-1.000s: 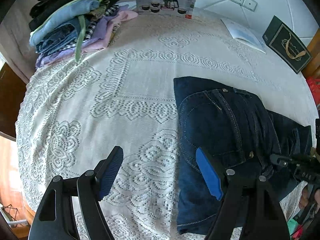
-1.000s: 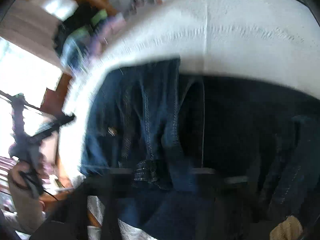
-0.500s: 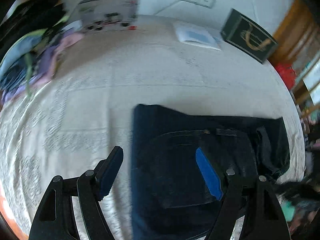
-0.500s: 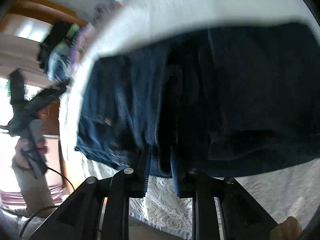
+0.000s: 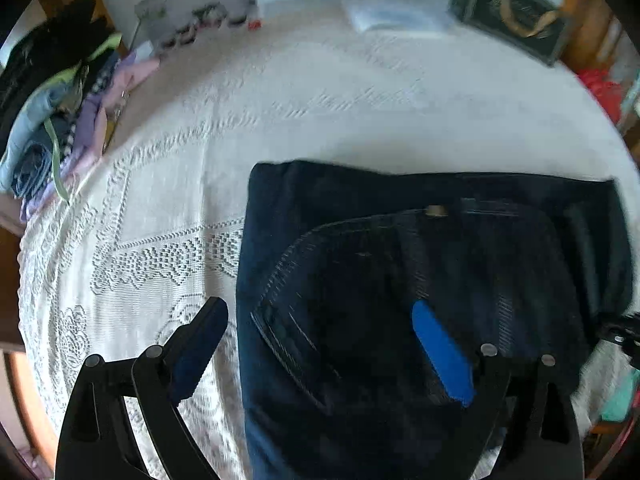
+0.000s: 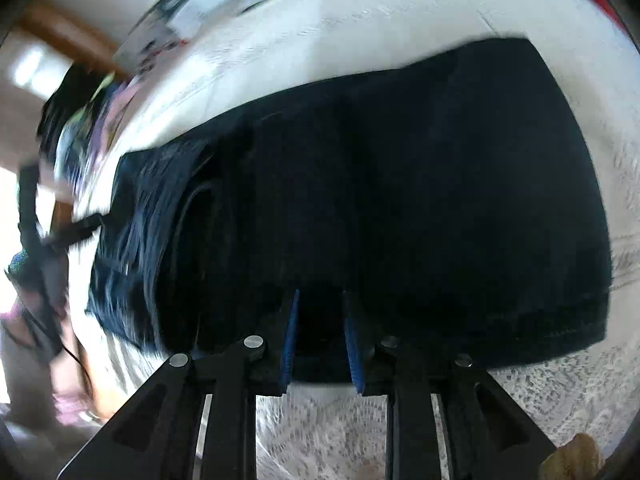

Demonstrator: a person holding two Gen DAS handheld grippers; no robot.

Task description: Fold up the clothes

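Dark blue jeans (image 5: 420, 280) lie folded on the white lace tablecloth (image 5: 200, 160), a back pocket facing up. My left gripper (image 5: 320, 340) is open wide, hovering over the jeans' left edge with one blue pad above the lace and one above the denim. In the right wrist view the jeans (image 6: 400, 180) fill the middle. My right gripper (image 6: 320, 332) has its blue pads close together around the near folded edge of the denim. The right gripper's tip shows at the far right of the left wrist view (image 5: 620, 332).
A stack of folded clothes (image 5: 60, 120) sits at the table's far left. A printed box (image 5: 200, 12), a white booklet (image 5: 396, 16) and a dark green box (image 5: 512, 8) stand along the back by the wall. The table edge drops off at left and right.
My left gripper swung right and now sits over the jeans' left side. My right gripper closed on the jeans' near edge and the denim now lies flatter in a compact fold.
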